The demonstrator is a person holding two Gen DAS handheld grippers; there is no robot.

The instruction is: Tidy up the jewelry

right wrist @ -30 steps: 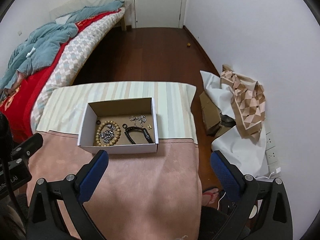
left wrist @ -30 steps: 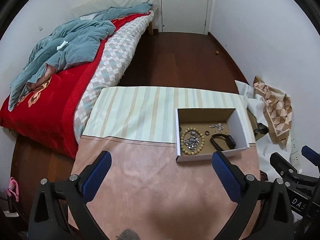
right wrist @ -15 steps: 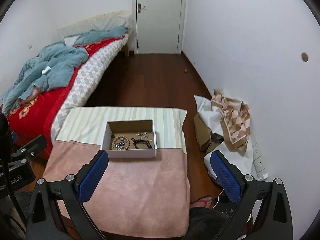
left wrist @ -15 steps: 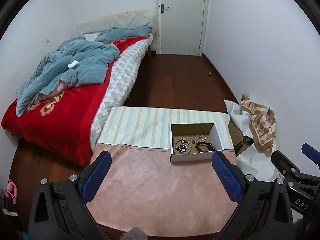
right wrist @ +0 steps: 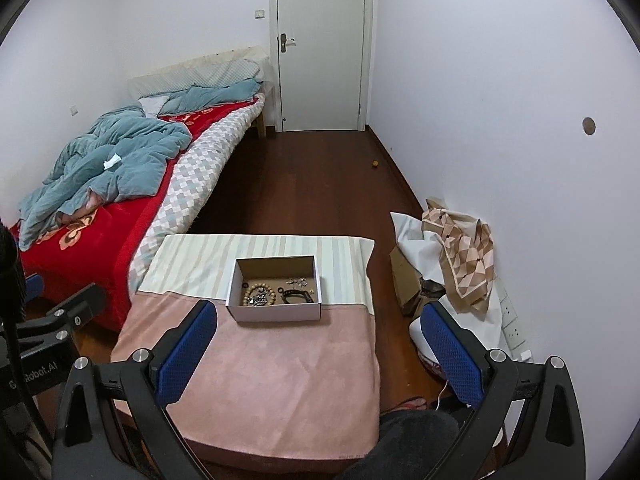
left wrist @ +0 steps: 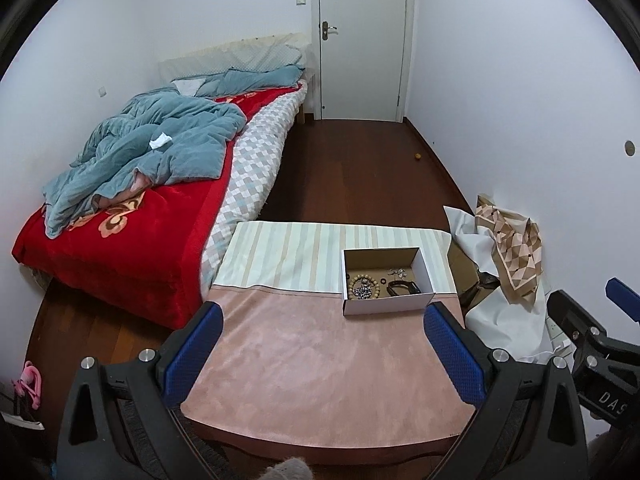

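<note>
Both tools, left (left wrist: 318, 344) and right (right wrist: 316, 342), spread wide and empty above pink-clothed bench (right wrist: 280, 380). In cardboard box (right wrist: 276, 314): light, rigid bead bracelet (right wrist: 262, 295), best pinched across its rim; limp, slippery chain (right wrist: 297, 281), likely to slide.

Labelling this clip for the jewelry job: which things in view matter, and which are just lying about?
Job: white box, bead bracelet, black band, small silver pieces, left tool, right tool.
Lying about: bed, blue quilt, patterned cloth, door.
</note>
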